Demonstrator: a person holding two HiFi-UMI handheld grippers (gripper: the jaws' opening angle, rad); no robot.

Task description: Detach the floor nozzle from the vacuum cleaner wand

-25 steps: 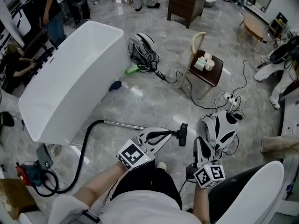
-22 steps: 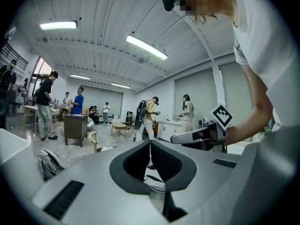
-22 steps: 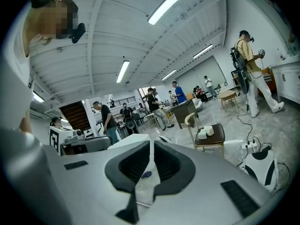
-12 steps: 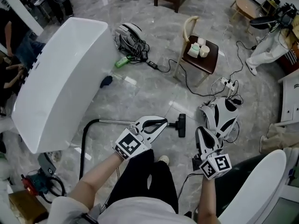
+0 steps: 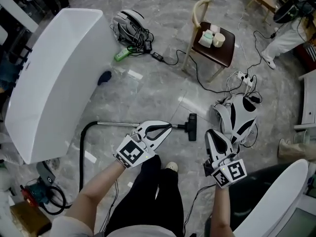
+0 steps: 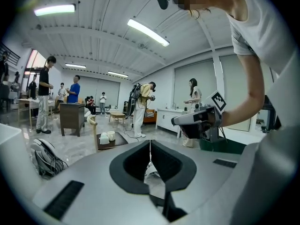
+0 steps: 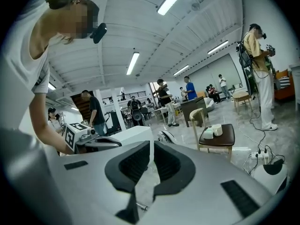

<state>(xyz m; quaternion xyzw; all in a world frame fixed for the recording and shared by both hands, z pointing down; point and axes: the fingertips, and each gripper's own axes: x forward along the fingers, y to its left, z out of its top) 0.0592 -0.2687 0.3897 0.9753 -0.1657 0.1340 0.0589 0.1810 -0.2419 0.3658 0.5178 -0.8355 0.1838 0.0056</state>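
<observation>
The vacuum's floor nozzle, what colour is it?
The floor nozzle is black, seen best in the head view.

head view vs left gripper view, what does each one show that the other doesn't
Only the head view: the floor nozzle, the wand and the black hose lying on the floor. Only the left gripper view: the ceiling lights and a close look at the left claw, jaws shut on nothing. Both: the right claw and the chair with cups on its seat.
</observation>
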